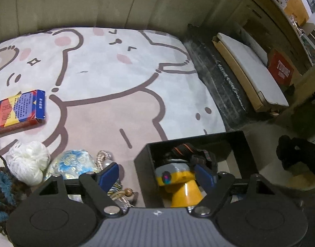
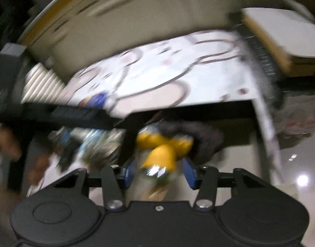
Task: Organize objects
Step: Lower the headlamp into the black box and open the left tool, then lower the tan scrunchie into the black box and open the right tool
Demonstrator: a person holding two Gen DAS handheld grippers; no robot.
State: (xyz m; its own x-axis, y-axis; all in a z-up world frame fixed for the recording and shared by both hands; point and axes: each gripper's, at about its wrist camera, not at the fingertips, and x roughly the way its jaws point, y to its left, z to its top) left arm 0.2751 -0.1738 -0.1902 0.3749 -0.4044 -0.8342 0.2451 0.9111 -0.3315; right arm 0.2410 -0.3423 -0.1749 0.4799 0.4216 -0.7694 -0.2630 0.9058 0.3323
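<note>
- Left hand-held gripper (image 1: 157, 175): jaws wide, nothing pressed between them. One blue pad sits outside the black box (image 1: 235, 144), over the loose items; the other is inside it, just beside the yellow toy (image 1: 178, 187), with no clear contact visible.
- Right hand-held gripper (image 2: 158, 173): jaws at a narrow-to-middling gap. The right wrist view is heavily blurred; the yellow toy (image 2: 163, 150) lies just beyond and between the pads, but whether they press on it I cannot tell.
- Task's things: the yellow toy, with a grey top and a small lens-like spot, lies in the black box next to a dark strap with orange trim (image 1: 188, 150).
- Not yet boxed, left of the box on the cartoon-print mat (image 1: 108, 78): a blue-and-gold patterned pouch (image 1: 73, 162), a white yarn ball (image 1: 28, 162), a beaded cord (image 1: 118, 193), a dark knitted piece with blue (image 1: 3, 185) at the frame edge.
- Farther: a red-and-blue card box (image 1: 19, 111) on the mat, well apart from the rest.
- Far: a flat cardboard carton (image 1: 250, 70) and a red box (image 1: 280, 70) beyond the mat.
- Step, as I judge it: toy deposited in the box, left jaws freed. Next move likely calls for swinging left over the pouch or yarn, squaring the pads and closing gently on the soft item.
- Pose: both grippers angle steeply downward over the near edge of the box.
</note>
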